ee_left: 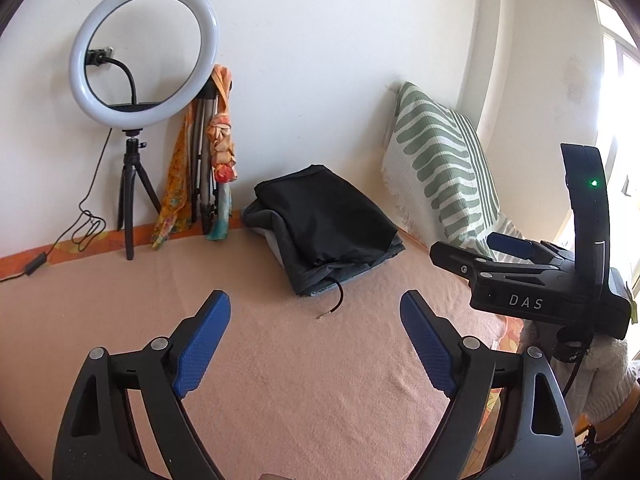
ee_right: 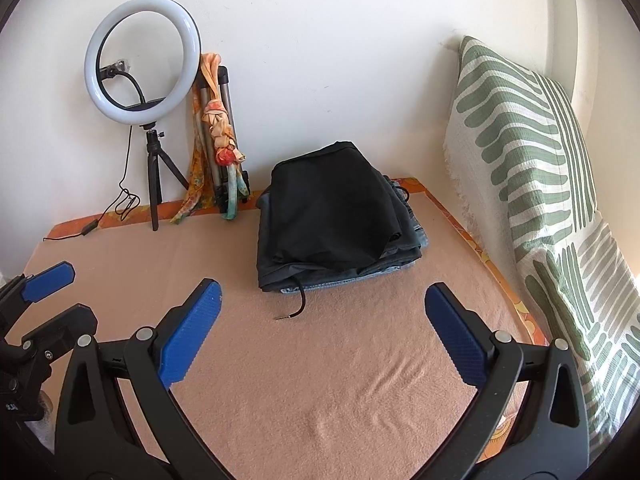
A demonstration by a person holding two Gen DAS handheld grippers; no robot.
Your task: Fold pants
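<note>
Folded black pants point(ee_left: 324, 220) lie on top of a pile of folded clothes, grey and denim, at the back of the pink blanket point(ee_left: 280, 360); the pants also show in the right wrist view point(ee_right: 332, 216). A dark drawstring point(ee_right: 298, 308) hangs from the pile onto the blanket. My left gripper point(ee_left: 316, 320) is open and empty, a short way in front of the pile. My right gripper point(ee_right: 324, 312) is open and empty, just in front of the pile; it shows from the side in the left wrist view point(ee_left: 472, 252). The left gripper's fingertip point(ee_right: 50, 280) shows at the left edge.
A ring light point(ee_left: 144, 52) on a small tripod stands at the back left with its cable trailing on the blanket. A folded tripod with an orange scarf point(ee_left: 220, 152) leans on the wall. A green-striped cushion point(ee_right: 532, 184) stands along the right side.
</note>
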